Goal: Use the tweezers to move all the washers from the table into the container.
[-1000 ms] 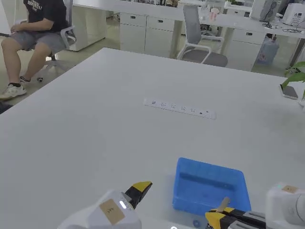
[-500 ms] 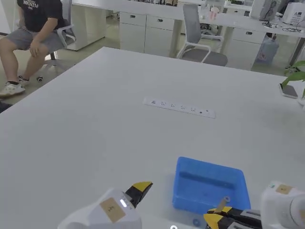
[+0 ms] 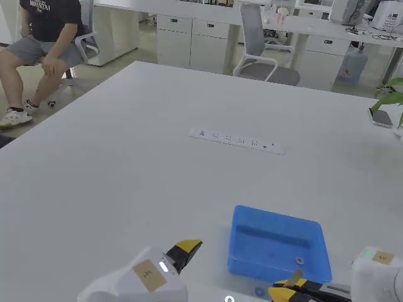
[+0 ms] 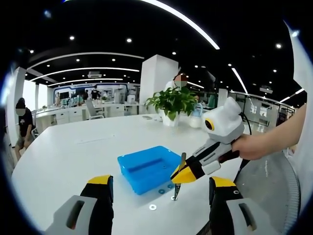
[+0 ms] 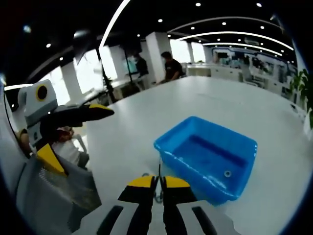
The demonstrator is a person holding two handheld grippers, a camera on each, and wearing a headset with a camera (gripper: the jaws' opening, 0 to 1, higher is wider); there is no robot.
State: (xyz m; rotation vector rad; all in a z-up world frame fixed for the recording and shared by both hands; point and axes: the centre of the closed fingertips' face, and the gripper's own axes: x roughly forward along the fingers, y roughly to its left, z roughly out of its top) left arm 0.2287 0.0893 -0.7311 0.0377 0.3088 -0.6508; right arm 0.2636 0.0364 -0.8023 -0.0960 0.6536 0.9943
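The blue container (image 3: 277, 242) stands near the table's front edge, and one small washer (image 3: 299, 260) lies inside it near its front wall. That washer (image 5: 227, 173) also shows in the right gripper view. My right gripper (image 3: 286, 290) sits just in front of the container, shut on the tweezers (image 3: 295, 282), whose thin tips (image 5: 159, 169) point down at the table. Loose washers (image 4: 153, 207) lie on the table in front of the container (image 4: 146, 166). My left gripper (image 4: 161, 196) hovers open and holds nothing, to the left of the container.
A white power strip (image 3: 238, 141) lies mid-table. At the table's far right edge sit a potted plant (image 3: 391, 100) and a phone (image 3: 382, 119). A person (image 3: 41, 38) sits on a chair at the far left. Desks and an office chair (image 3: 261, 44) stand behind.
My right gripper has drawn the tweezers back from over the container's front wall toward me. A washer now lies inside the container. The left gripper has stayed put.
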